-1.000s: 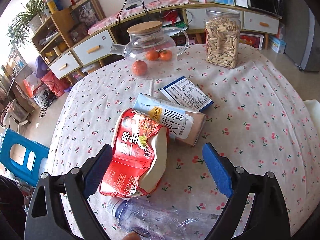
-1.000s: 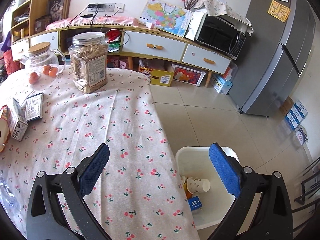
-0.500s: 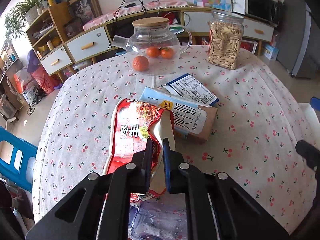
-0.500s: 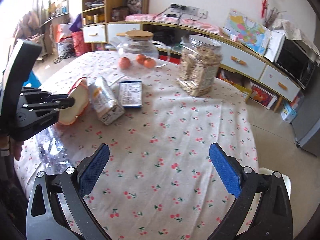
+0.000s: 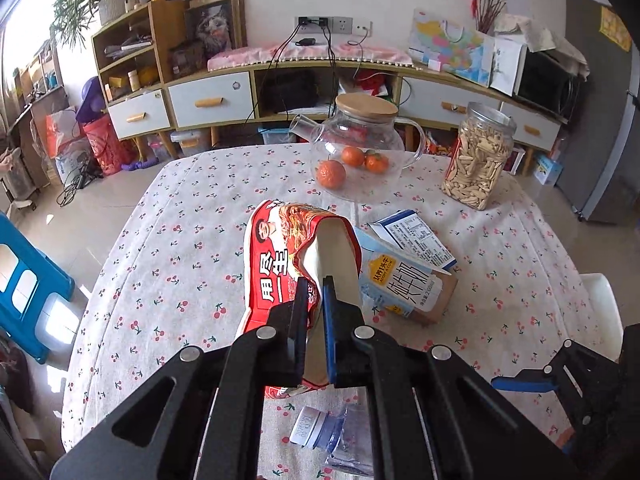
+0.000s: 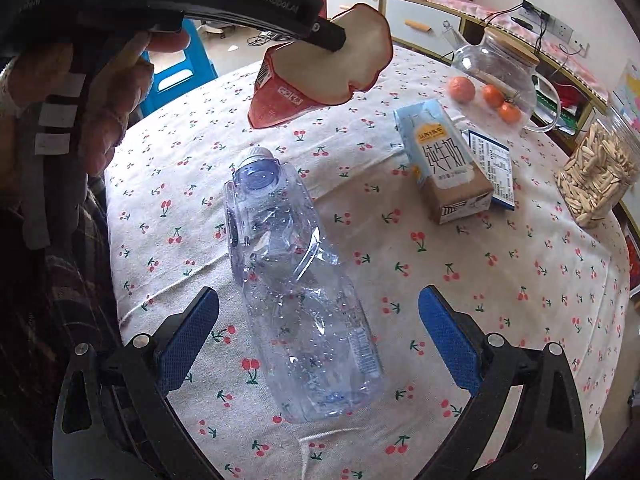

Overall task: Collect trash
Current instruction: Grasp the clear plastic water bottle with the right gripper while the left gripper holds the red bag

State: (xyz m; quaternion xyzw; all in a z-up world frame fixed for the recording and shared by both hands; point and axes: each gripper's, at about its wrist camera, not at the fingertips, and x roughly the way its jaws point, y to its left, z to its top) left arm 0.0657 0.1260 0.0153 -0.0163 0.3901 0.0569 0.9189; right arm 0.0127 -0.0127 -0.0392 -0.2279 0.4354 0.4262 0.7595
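Lifted since half a second ago: red snack bag (image 5: 280,256), raised clear of the desk (image 5: 168,240) and hanging in the air, its pale inner side turned outward in the right wrist view. Left tongs (image 5: 314,320): closed on the bag's torn edge. Right tongs (image 6: 320,340): swung round from the open cloth; now wide open, holding nothing, one pad to each side of the crushed clear bottle (image 6: 296,280). Bottle: lying on its side on the cherry-print cloth, cap end away from the right tongs. Milk carton (image 5: 404,284): on its side, beyond the bottle, touching a flattened blue-and-white box (image 5: 416,240). Glass teapot (image 5: 360,148) with oranges behind it and jar of seeds (image 5: 476,160): far edge of desk. White bin (image 5: 604,312): beside the desk, right.
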